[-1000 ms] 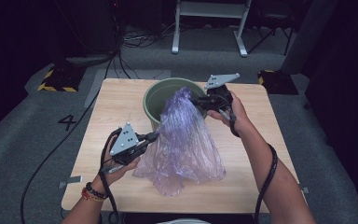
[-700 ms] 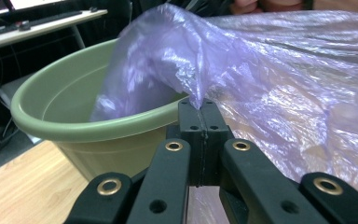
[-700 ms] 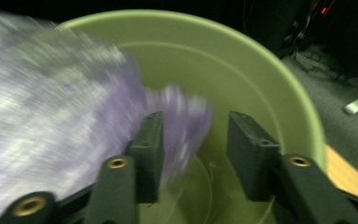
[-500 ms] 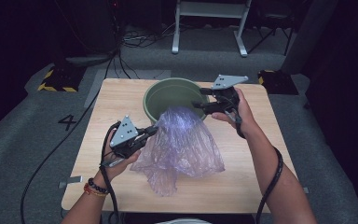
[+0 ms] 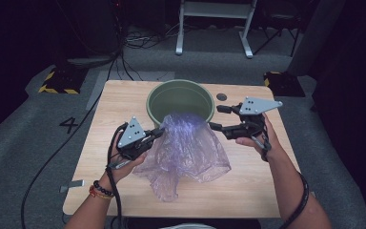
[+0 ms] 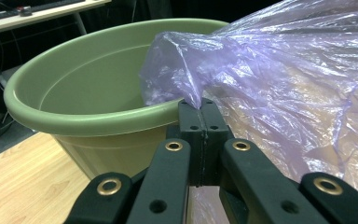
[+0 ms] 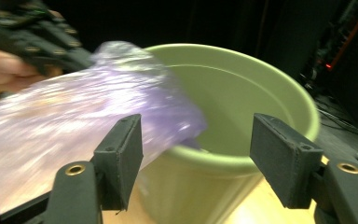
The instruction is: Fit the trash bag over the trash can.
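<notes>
The left tool [image 5: 158, 133] pinches an edge of the crinkled translucent purple plastic bag [image 5: 186, 148], which sprawls on the wooden counter [image 5: 248, 186] against the round green plastic tub [image 5: 180, 98] (top edge over its rim). The right tool [image 5: 215, 118], jaws just opened wide, holds nothing.

Crinkled glossy purple plastic bag [image 5: 186, 148], smooth matt green plastic tub [image 5: 180, 98], pale wood-grain table [image 5: 248, 186]

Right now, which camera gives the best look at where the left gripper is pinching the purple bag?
The left gripper view: the left gripper is shut on a fold of the purple bag, close and sharp. The high view shows the whole bag but the pinch tiny; the right gripper view blurs it.
</notes>
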The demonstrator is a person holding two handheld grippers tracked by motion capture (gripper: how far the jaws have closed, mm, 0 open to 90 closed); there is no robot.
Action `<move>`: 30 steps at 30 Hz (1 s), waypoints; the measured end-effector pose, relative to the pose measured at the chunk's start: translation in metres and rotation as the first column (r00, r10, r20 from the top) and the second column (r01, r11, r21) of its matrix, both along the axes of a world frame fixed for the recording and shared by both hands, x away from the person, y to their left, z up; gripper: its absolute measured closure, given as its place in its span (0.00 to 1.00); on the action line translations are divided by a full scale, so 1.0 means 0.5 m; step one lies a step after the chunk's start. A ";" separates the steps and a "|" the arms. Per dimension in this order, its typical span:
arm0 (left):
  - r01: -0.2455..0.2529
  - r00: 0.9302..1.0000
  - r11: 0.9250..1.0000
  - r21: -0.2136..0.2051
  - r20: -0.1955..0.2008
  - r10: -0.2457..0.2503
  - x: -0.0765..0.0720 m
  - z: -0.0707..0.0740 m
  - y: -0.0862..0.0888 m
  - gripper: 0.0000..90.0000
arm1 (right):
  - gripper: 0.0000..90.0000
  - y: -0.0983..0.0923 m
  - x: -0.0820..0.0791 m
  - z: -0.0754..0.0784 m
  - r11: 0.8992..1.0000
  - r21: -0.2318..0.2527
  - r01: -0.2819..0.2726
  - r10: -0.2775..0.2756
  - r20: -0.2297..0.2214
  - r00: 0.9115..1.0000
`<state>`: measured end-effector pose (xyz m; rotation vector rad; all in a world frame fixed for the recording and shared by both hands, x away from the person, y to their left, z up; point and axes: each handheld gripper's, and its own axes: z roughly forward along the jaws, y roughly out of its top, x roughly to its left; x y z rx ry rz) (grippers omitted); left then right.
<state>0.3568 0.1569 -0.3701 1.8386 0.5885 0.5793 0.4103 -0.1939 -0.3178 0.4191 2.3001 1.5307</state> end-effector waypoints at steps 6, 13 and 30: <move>-0.006 1.000 1.000 0.002 -0.012 0.006 0.005 -0.005 0.000 1.00 | 0.36 -0.022 -0.050 -0.014 0.999 0.021 -0.047 0.047 0.019 0.999; -0.012 1.000 1.000 -0.009 -0.014 0.012 0.005 -0.008 0.002 1.00 | 0.31 -0.036 -0.107 -0.014 0.995 0.026 -0.098 0.096 0.063 0.993; -0.011 1.000 1.000 0.001 -0.023 0.011 0.000 -0.019 -0.001 0.97 | 0.86 0.033 -0.150 -0.068 0.984 -0.072 -0.164 0.171 0.110 0.979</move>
